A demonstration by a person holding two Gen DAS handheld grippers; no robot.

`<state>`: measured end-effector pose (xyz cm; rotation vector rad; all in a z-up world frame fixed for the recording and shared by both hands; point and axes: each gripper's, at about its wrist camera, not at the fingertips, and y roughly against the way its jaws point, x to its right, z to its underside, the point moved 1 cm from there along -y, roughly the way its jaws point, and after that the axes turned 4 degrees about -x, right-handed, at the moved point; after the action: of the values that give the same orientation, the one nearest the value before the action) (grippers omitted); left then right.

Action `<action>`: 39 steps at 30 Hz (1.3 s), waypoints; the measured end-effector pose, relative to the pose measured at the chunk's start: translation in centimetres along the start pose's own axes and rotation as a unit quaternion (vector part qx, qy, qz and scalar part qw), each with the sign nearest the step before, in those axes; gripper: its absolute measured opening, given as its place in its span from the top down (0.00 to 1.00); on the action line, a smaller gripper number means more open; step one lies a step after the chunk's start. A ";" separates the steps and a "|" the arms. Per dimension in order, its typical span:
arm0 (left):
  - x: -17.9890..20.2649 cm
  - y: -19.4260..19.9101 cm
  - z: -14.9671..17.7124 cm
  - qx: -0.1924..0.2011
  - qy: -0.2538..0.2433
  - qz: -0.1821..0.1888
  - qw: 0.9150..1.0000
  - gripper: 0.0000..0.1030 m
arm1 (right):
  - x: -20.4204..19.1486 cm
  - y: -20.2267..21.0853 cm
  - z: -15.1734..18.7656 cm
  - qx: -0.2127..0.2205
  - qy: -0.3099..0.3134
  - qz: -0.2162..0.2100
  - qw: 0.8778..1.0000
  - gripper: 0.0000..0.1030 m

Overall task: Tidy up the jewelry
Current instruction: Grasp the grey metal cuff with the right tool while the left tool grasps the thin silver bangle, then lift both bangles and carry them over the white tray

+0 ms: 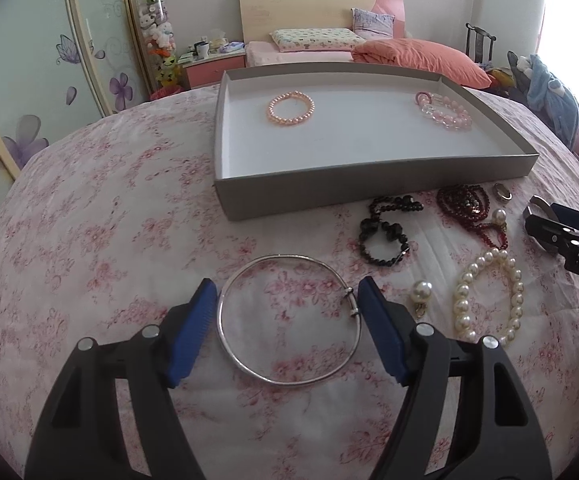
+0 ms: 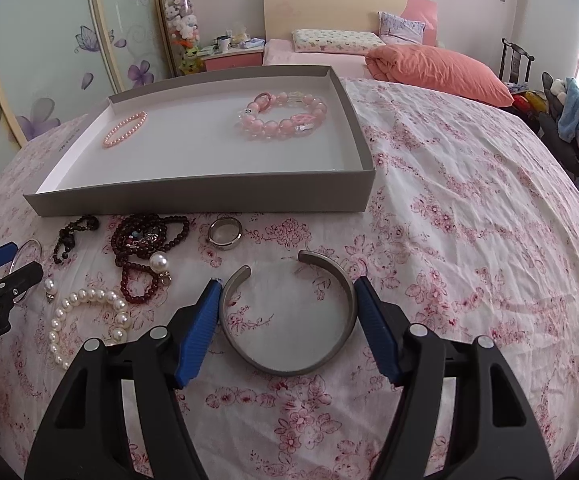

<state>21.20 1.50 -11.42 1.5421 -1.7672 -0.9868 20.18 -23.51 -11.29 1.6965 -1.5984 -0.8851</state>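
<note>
My left gripper (image 1: 287,292) is open, its blue pads on either side of a thin silver bangle (image 1: 289,382) lying on the floral cloth. My right gripper (image 2: 287,290) is open around a wide grey metal cuff (image 2: 289,368). A grey tray (image 1: 369,178) holds a small pink pearl bracelet (image 1: 291,107) and a chunky pink bead bracelet (image 1: 447,114); the tray (image 2: 193,198) and both bracelets (image 2: 125,129) (image 2: 285,120) also show in the right wrist view.
On the cloth lie a black bead bracelet (image 1: 385,236), dark red beads (image 1: 469,204), a white pearl bracelet (image 1: 489,296), a pearl earring (image 1: 421,292) and a steel ring (image 2: 225,234). A bed with an orange quilt (image 1: 421,58) stands behind.
</note>
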 end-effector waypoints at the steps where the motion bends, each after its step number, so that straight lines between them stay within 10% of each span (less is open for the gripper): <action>1: -0.1 0.1 0.1 0.000 0.001 -0.001 1.000 0.31 | 0.0 0.1 0.0 0.001 0.000 0.000 1.000 0.35; 39: -0.7 1.7 1.7 0.013 0.033 -0.003 0.999 0.31 | 0.0 2.2 1.3 0.023 -0.008 -0.012 1.000 0.35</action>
<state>19.01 2.58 -10.90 1.5785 -1.7373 -0.9096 17.90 -23.62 -10.23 1.7481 -1.6241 -0.8811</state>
